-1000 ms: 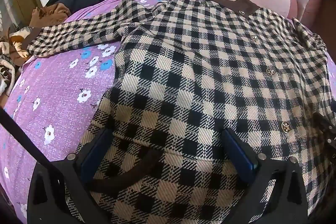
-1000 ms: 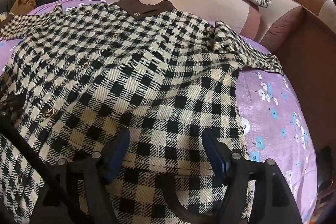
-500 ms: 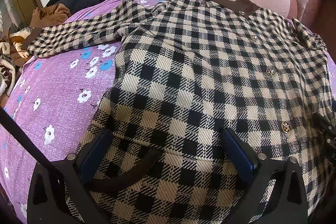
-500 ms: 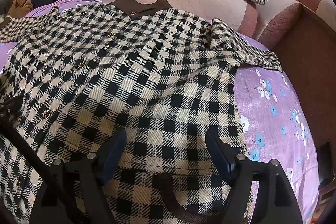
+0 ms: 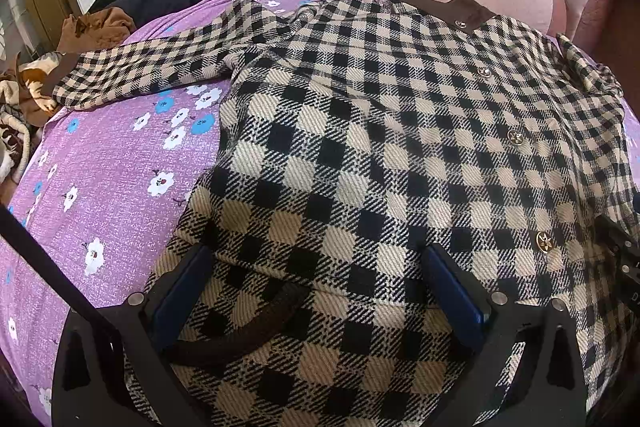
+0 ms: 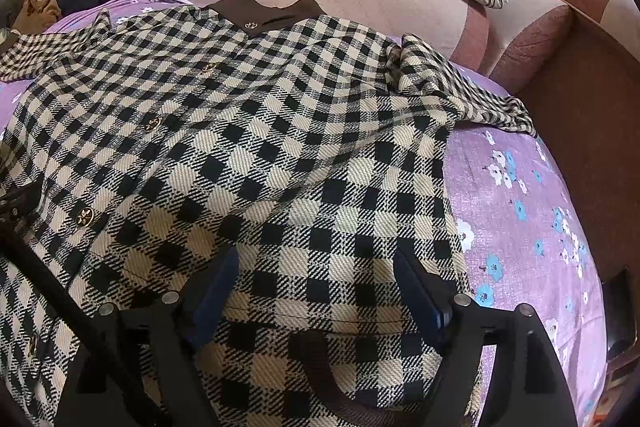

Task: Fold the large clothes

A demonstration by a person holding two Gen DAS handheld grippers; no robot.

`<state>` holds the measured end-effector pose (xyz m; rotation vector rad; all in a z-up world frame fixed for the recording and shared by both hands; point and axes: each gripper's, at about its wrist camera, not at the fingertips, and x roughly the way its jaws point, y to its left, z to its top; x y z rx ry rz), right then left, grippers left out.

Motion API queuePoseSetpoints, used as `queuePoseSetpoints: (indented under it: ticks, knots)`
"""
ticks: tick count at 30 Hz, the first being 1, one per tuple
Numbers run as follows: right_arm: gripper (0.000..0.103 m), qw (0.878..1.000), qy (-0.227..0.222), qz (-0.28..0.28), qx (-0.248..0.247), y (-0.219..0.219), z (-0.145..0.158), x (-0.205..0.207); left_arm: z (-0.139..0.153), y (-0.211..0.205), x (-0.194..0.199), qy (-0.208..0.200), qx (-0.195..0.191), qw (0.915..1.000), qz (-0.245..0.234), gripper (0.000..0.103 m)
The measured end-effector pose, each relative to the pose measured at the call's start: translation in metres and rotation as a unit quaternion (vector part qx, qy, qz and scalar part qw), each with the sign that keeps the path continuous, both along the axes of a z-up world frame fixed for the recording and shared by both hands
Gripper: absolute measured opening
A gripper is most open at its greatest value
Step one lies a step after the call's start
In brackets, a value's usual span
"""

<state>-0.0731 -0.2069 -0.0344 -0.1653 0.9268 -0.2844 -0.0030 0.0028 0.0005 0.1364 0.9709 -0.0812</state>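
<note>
Two tongs (image 5: 316, 291) (image 6: 316, 291) (both agape), one checked coat (image 5: 380, 147)

coarse woven checked coat (image 5: 360, 155) with shiny metal buttons (image 5: 543, 241) on matt purple floral cotton sheet (image 5: 104, 163).

The checked coat (image 5: 380, 147) lay spread, buttoned front up, on the purple flowered bedsheet (image 5: 104, 187), one sleeve (image 5: 148, 71) stretched left, while the left gripper (image 5: 316, 291) hovered over its hem with both blue-padded fingers (image 5: 452, 291) wide apart.
</note>
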Motion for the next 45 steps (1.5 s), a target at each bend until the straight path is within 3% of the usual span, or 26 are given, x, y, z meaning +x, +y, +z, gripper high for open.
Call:
queuePoseSetpoints:
  ticks: [35, 39, 42, 45]
  knots:
    - [0.094, 0.999, -0.007, -0.025, 0.031, -0.011, -0.006, 0.0, 0.001, 0.001, -0.001, -0.001, -0.002, 1.0, 0.0, 0.103]
    - [0.094, 0.999, -0.008, -0.028, 0.038, -0.012, -0.006, -0.003, 0.015, 0.004, -0.009, -0.004, -0.005, 1.0, -0.003, 0.09]
    - [0.094, 0.999, -0.008, -0.031, 0.04, -0.011, -0.006, -0.009, 0.038, 0.016, -0.011, -0.014, -0.042, 0.999, -0.003, 0.089]
    - [0.094, 0.999, -0.008, -0.03, 0.038, -0.01, -0.005, -0.013, 0.063, 0.042, -0.001, -0.035, -0.064, 0.9969, 0.031, 0.089]
